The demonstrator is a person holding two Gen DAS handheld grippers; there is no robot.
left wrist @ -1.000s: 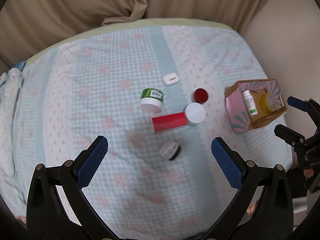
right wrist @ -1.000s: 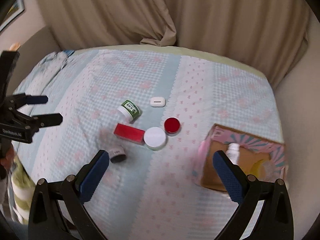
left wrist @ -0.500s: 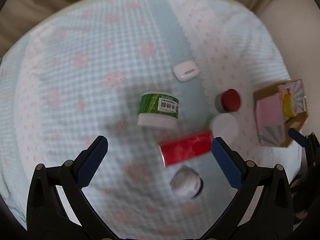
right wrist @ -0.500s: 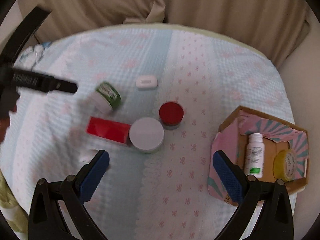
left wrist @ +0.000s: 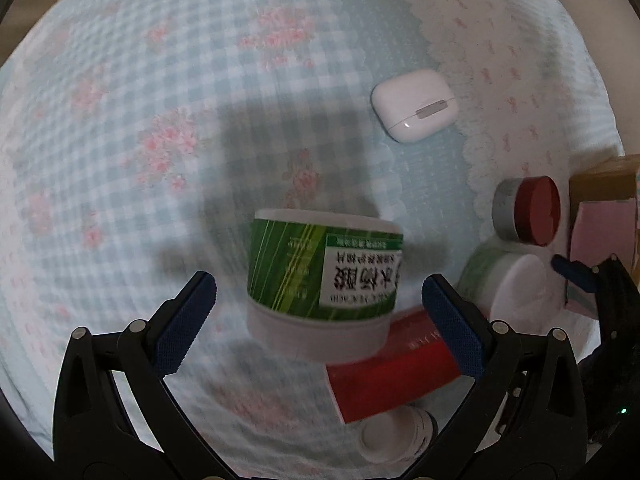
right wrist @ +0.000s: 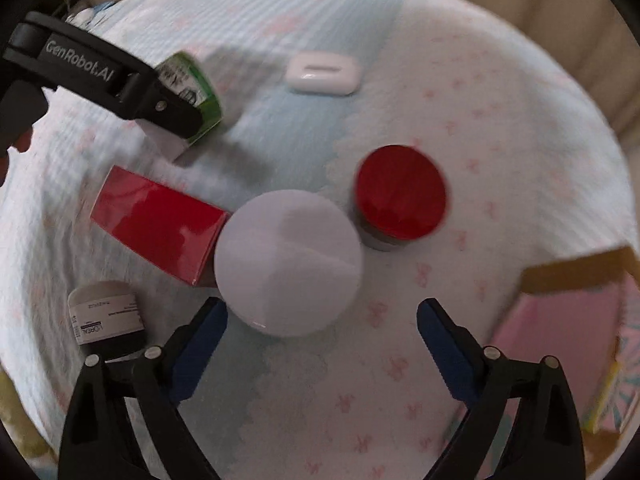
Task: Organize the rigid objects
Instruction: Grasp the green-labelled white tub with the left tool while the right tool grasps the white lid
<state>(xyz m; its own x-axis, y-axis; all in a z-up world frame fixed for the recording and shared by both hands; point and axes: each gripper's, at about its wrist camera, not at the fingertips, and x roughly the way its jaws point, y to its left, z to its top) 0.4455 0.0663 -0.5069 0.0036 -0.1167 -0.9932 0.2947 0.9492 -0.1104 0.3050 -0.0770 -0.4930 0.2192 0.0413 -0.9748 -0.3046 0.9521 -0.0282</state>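
Observation:
A green-labelled jar [left wrist: 324, 276] with a white lid lies on its side on the bed cover. My left gripper [left wrist: 320, 320] is open, its blue pads on either side of the jar, not touching. In the right wrist view the left gripper's finger lies across the same jar [right wrist: 196, 80]. My right gripper [right wrist: 320, 344] is open, low over a white-lidded jar [right wrist: 288, 262]. Beside that jar are a red box [right wrist: 156, 220], a red-lidded jar [right wrist: 400, 192], a small white and black jar [right wrist: 106, 314] and a white earbud case [right wrist: 322, 74].
A pink cardboard box [right wrist: 576, 320] stands at the right, its edge also in the left wrist view [left wrist: 600, 236]. The bed cover [left wrist: 160, 120] is checked blue with pink flowers. Beige curtain [right wrist: 540, 0] hangs behind the bed.
Both grippers have come down closer to the bed. The left one has closed in on the green jar; the right one has moved down toward the white-lidded jar.

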